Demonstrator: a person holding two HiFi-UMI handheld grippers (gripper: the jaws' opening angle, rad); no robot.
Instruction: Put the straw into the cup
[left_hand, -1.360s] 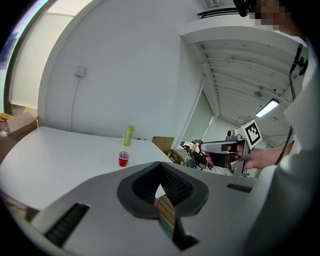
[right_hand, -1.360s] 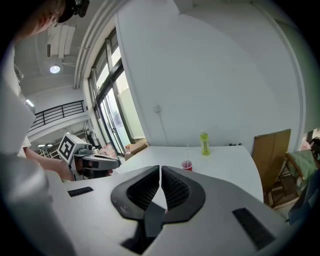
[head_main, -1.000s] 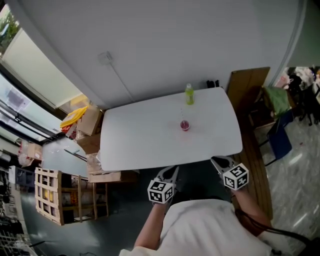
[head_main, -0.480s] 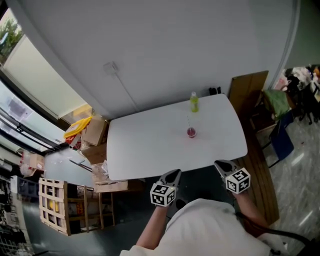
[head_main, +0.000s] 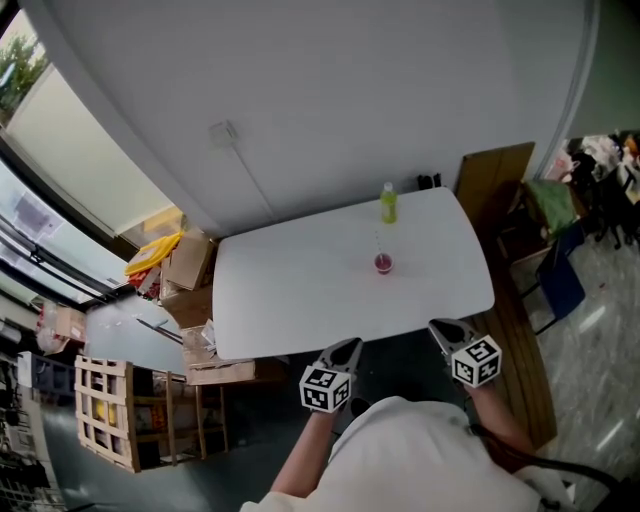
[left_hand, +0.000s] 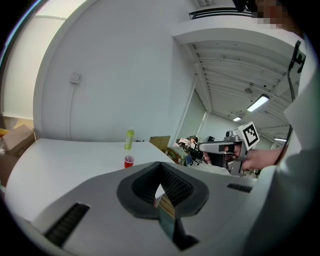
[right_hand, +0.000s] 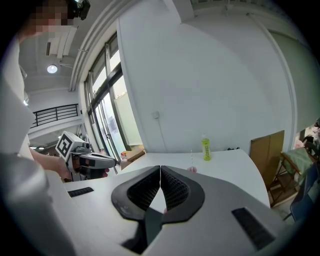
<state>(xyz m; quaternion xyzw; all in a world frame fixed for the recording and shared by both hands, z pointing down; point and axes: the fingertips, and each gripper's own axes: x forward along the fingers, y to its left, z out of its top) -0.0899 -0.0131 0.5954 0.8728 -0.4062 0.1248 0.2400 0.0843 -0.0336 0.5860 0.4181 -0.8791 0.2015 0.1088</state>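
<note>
The white shirt (head_main: 420, 460) fills the bottom of the head view. Just beyond it the person holds both claws in the air off the near edge of the tabletop (head_main: 290, 290), neither one over it. The left claw (head_main: 349, 346) is off the middle of that edge. Its jaws are clenched tip to tip with nothing between them. The right claw (head_main: 438, 326) is off the near right corner and is clenched the same way, also empty. The two claws are well apart from each other and point toward the far edge.

On the tabletop, right of the middle and nearer the far edge than the near one, stands the red cup (head_main: 383, 264). The thin straw (head_main: 378, 243) stands upright in it, rising above its rim. The cup is well apart from both claws.

Farther back, at the far edge toward the far right corner, a green bottle (head_main: 388, 203) stands upright, near the cup but not touching it.

Off the left edge, on the floor, lie cardboard boxes (head_main: 185, 262) and a wooden crate (head_main: 105, 410). A brown board (head_main: 492, 165) stands past the right edge. Behind everything is the pale wall (head_main: 330, 90).
</note>
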